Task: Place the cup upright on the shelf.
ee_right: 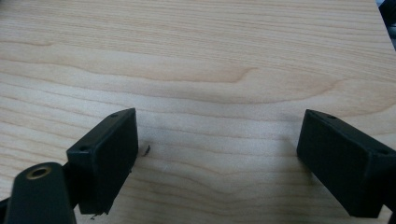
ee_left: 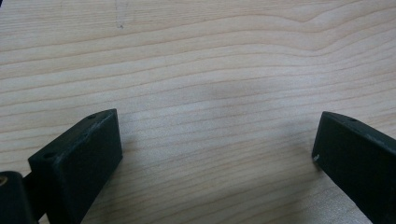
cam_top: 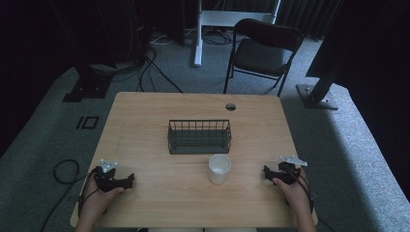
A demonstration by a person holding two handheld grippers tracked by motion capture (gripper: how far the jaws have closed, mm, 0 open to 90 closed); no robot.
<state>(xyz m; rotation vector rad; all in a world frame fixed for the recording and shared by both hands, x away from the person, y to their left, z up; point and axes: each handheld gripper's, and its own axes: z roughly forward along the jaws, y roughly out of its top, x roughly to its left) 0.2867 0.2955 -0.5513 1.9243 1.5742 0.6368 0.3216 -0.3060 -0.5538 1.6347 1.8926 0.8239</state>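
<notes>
A white cup [cam_top: 220,168] stands upright on the wooden table [cam_top: 145,116], just in front of a dark wire basket [cam_top: 198,137] at the table's middle. My left gripper [cam_top: 129,181] rests on the table near the front left corner, held by a hand. Its jaws stand wide apart over bare wood in the left gripper view [ee_left: 217,140]. My right gripper [cam_top: 266,172] rests near the front right edge, pointing toward the cup. In the right gripper view [ee_right: 217,140] its jaws are also spread with nothing between them.
A round cable hole [cam_top: 230,107] sits near the table's far edge. Behind the table stands a black folding chair [cam_top: 263,50]. Cables [cam_top: 65,171] lie on the grey carpet at the left, and dark stands rise on both sides.
</notes>
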